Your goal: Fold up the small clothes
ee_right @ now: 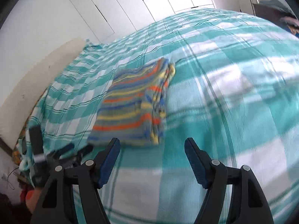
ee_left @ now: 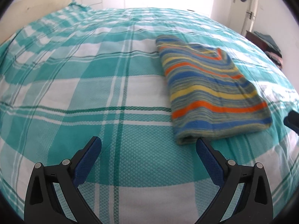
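From the left wrist, the left gripper [ee_left: 148,145] has its jaws spread wide with nothing between them. It is above the bed [ee_left: 93,97]. The folded striped top [ee_left: 211,93] lies flat on the bed, just past the right finger.

From the right wrist, the right gripper [ee_right: 152,145] is also spread wide and holds nothing. The top [ee_right: 134,100] lies on the bed just ahead of its fingers. The left gripper [ee_right: 61,155] shows blurred at the left.

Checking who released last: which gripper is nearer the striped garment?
Left, narrowly. The left gripper hangs open by the striped garment's near folded corner; the right gripper hovers open just short of its near edge.
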The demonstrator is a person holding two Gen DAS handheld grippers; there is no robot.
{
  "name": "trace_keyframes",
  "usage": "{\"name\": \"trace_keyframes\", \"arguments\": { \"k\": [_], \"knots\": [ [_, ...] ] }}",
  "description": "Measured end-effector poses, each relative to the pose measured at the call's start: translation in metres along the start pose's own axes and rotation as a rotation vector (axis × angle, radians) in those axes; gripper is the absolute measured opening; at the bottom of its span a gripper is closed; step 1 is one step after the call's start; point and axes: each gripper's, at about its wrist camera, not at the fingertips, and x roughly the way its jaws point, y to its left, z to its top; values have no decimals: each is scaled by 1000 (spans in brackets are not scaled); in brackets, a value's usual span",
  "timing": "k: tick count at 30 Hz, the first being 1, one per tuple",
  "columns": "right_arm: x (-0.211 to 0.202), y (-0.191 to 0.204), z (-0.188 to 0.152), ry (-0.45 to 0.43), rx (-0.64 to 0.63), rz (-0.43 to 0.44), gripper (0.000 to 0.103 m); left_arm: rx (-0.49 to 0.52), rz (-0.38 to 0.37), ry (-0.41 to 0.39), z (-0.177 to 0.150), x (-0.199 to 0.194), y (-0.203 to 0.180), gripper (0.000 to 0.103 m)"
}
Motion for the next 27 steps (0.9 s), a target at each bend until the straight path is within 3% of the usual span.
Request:
{"name": "trace_keyframes", "arguments": {
  "k": [2,4,7,19,24,27],
  "knots": [
    [21,-2,6,54,-11,-55,72,-28,3,-1,1,1,3,101],
    [56,-15,1,183,-24,-178,69,-46,13,2,1,3,5,101],
    [58,-10,-11,128,-140,-202,69,-99,35,22,-2,10,13,102],
    [60,-12,-14,101,-153,-201,70,-119,67,60,-18,3,21,101],
    [58,-13,-14,90,-145,-183,70,-113,-14,59,-30,-29,22,101],
    [55,-16,-13,89,-128,-152,72,-154,-102,7,-7,-43,25,100]
  ]
}}
